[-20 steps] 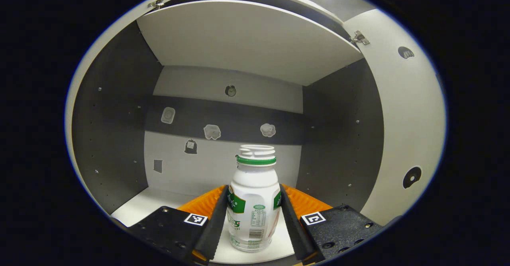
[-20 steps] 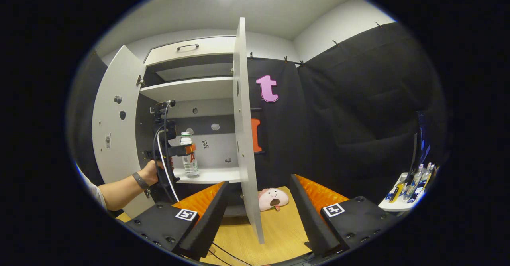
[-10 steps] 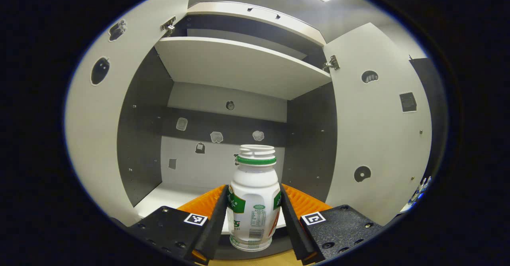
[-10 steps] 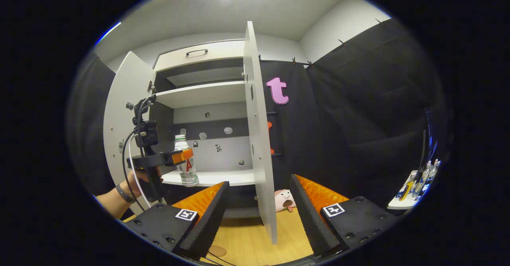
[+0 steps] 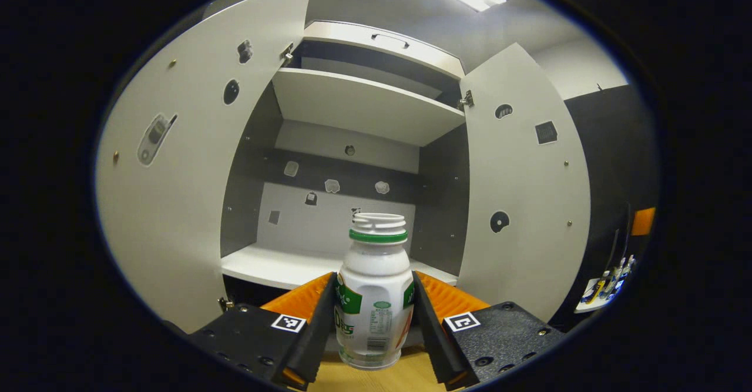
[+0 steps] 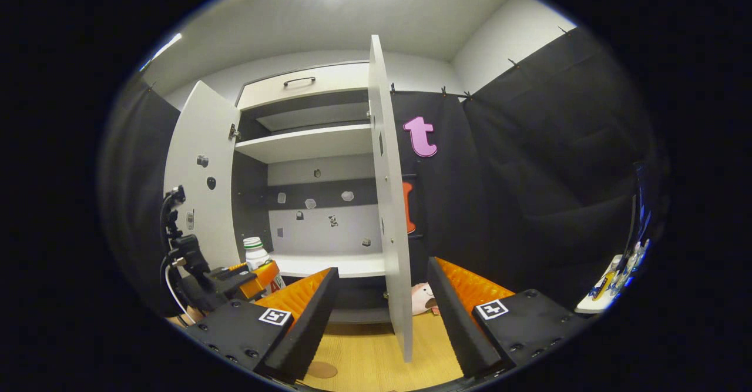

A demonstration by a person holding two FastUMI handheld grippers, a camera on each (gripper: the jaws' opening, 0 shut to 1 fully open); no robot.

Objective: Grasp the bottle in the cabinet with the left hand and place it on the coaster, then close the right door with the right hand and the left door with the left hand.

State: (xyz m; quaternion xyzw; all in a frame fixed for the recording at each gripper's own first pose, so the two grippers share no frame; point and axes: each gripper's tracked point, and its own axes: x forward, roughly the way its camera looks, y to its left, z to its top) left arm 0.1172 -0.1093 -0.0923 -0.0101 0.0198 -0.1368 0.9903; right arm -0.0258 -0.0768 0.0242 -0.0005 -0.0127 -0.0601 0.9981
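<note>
**A:** In the left gripper view, what is the left gripper point(image 5: 374, 321) doing?

**B:** Both its fingers press on the sides of the bottle point(image 5: 373, 298), a white one with a green ring under the cap. It is held upright, out in front of the cabinet point(image 5: 329, 268), above a strip of wooden table point(image 5: 376, 377).

**A:** And the doors?

**B:** The left door point(image 5: 176, 192) and the right door point(image 5: 523, 204) both stand wide open. The lower shelf behind the bottle is bare.

**A:** Now the right gripper view?

**B:** The right gripper point(image 6: 382, 315) has its fingers spread wide with nothing between them. The edge of the right door point(image 6: 390, 215) stands straight ahead, seen through the gap. Low on the left is the left gripper point(image 6: 258, 277) with the bottle point(image 6: 256, 254) in it, in front of the left door point(image 6: 200, 186).

**A:** The coaster?

**B:** A small round brown disc point(image 6: 321, 369) lies on the table point(image 6: 376, 357) by the bottom edge; I take it for the coaster, though it is partly cut off. A pink plush toy point(image 6: 422, 299) peeks out behind the right door.
</note>
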